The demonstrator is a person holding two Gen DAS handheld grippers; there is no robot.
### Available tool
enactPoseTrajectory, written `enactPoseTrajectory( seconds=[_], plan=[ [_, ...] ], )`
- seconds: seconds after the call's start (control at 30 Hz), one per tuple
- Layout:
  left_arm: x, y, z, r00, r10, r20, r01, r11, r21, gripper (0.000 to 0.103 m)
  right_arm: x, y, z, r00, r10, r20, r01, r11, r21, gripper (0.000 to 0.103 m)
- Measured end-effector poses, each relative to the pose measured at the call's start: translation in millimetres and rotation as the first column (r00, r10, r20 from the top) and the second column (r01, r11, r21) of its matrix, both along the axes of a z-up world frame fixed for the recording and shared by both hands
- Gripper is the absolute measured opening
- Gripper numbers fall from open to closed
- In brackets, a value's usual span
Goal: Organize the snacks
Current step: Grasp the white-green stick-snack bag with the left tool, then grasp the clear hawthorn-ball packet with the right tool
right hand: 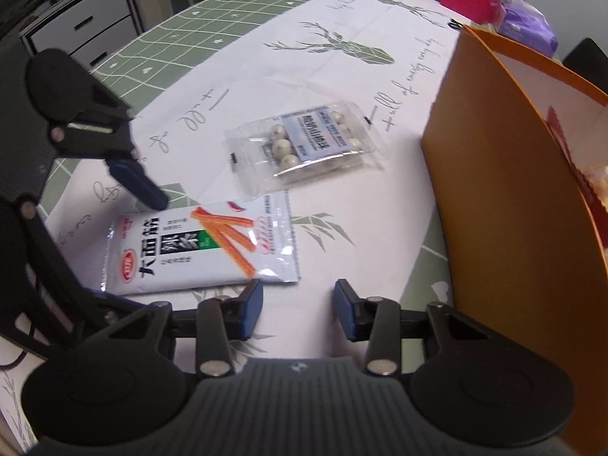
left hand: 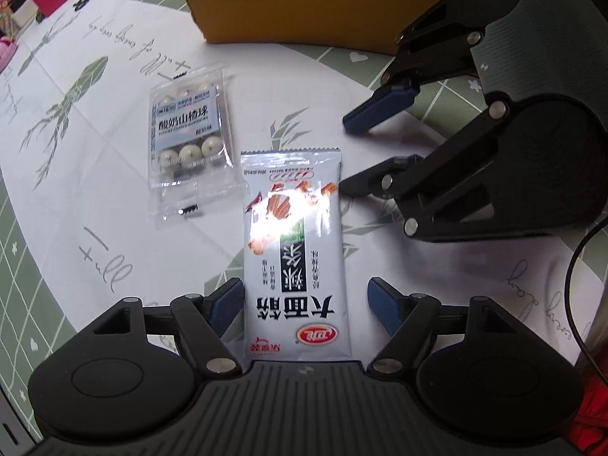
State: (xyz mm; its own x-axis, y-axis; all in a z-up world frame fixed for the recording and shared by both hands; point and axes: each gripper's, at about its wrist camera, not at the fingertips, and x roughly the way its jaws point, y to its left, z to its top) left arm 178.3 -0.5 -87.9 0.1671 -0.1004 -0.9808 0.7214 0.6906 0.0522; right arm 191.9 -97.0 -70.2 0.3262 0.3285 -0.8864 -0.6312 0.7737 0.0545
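The left tongs [left hand: 304, 304] stood open over the bench [left hand: 114, 197], their blue pads either side of a white snack packet [left hand: 294, 250] lying flat on the patterned cloth, with a gap at each pad. The right tongs [right hand: 298, 311] were also open and held nothing, hovering over bare cloth just beside that packet's edge. A clear packet of round white sweets [left hand: 188, 133] lay near the white one, slightly apart from it. An orange cardboard box [right hand: 513, 209] stood upright at the far side, close to the right tongs.
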Motion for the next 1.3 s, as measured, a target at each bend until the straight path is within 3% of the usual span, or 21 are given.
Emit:
enactPoseTrajectory(
  seconds=[0.17, 0.33, 0.5, 0.67, 0.8, 0.93, 1.03, 1.17, 1.27, 1.3],
  plan=[
    [0, -9, -3, 0.998, -0.033, 0.047, 0.034, 0.999, -0.016, 0.089, -2, 2, 0, 1.000, 0.026, -0.005, -0.026, 0.999, 0.027, 0.036],
    [8, -7, -5, 0.999, 0.033, 0.043, -0.030, 0.998, -0.056, 0.089, 0, 2, 0, 1.000, 0.018, -0.010, -0.018, 1.000, 0.025, 0.035],
    [7, 1, 0, 0.991, 0.128, 0.039, -0.124, 0.987, -0.101, 0.062, 6, -3, 1, 0.999, -0.015, -0.036, 0.016, 0.999, 0.029, 0.035],
    [-2, 10, 5, 0.974, 0.225, 0.029, -0.223, 0.973, -0.056, 0.058, 14, -5, 7, 0.997, -0.067, -0.030, 0.068, 0.997, 0.040, 0.036],
    [-7, 27, 9, 0.942, 0.335, -0.013, -0.336, 0.941, -0.046, 0.057, 19, 4, 14, 0.996, -0.089, -0.017, 0.090, 0.994, 0.064, 0.037],
    [-12, 46, 15, 0.918, 0.397, -0.001, -0.397, 0.918, -0.021, 0.057, 31, 17, 21, 0.994, -0.106, 0.002, 0.105, 0.991, 0.078, 0.057],
    [-8, 63, 17, 0.894, 0.448, 0.007, -0.447, 0.894, -0.021, 0.057, 41, 31, 25, 0.997, -0.057, 0.057, 0.055, 0.998, 0.039, 0.066],
    [0, 80, 16, 0.868, 0.496, 0.014, -0.496, 0.868, -0.035, 0.057, 56, 47, 22, 0.991, 0.015, 0.135, -0.007, 0.998, -0.060, 0.069],
    [2, 86, 15, 0.858, 0.513, 0.015, -0.512, 0.858, -0.049, 0.057, 71, 48, 22, 0.994, 0.004, 0.109, -0.001, 1.000, -0.027, 0.070],
    [4, 88, 14, 0.855, 0.519, 0.017, -0.518, 0.854, -0.052, 0.057, 76, 48, 22, 0.996, -0.021, 0.091, 0.023, 1.000, -0.014, 0.078]
  ],
)
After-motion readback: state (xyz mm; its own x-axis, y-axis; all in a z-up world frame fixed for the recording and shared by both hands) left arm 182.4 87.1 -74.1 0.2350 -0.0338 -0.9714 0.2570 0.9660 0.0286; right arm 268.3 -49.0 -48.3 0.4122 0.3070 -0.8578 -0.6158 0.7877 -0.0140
